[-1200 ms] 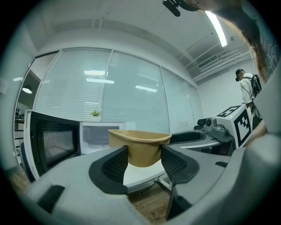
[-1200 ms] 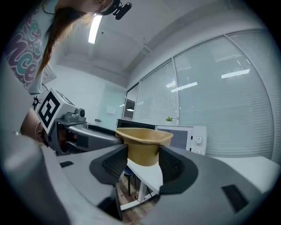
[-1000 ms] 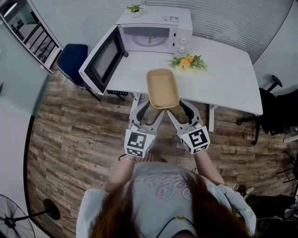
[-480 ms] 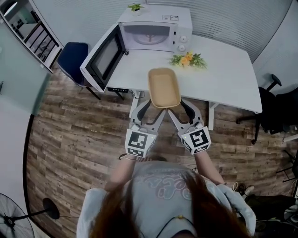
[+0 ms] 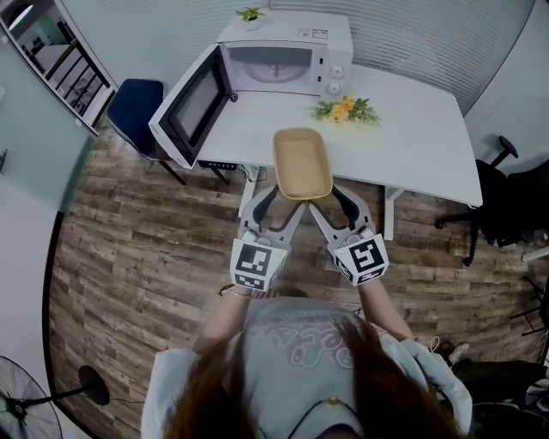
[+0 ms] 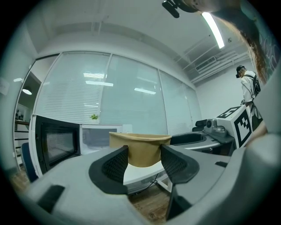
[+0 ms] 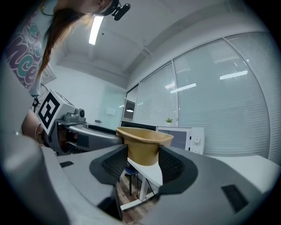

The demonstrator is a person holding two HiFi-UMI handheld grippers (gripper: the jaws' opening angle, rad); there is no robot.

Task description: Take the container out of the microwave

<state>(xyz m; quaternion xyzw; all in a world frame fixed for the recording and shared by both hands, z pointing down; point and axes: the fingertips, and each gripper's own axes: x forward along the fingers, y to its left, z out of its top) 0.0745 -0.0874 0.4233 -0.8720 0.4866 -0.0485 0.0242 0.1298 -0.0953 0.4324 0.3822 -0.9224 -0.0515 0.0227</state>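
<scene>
Since the frame a second earlier, the container [image 5: 303,163] sits a touch further right in the head view. Both grippers keep the same pose.

Container: tan, shallow, rectangular with rounded corners, open side up. It is outside the microwave [image 5: 279,64], held in the air over the front edge of the white table [image 5: 412,137], long axis pointing toward the oven.

Left hand-held gripper [image 5: 276,199]: jaws pinch the near-left end of the container. In the left gripper view the tan wall [image 6: 139,149] fills the gap between both dark pads [image 6: 115,163].

Right hand-held gripper [image 5: 330,199]: jaws likewise pinch the near-right end. In the right gripper view the container [image 7: 142,147] is clamped between the pads [image 7: 170,163].

Microwave: at the table's far-left corner, door [image 5: 190,107] swung wide to the left, cavity visible. A small potted plant [image 5: 249,15] stands on top.

Other: a flower sprig [image 5: 346,111] lies on the table just right of the oven. A blue chair [image 5: 133,107] stands left of the open door, on the wood floor [image 5: 129,257].
</scene>
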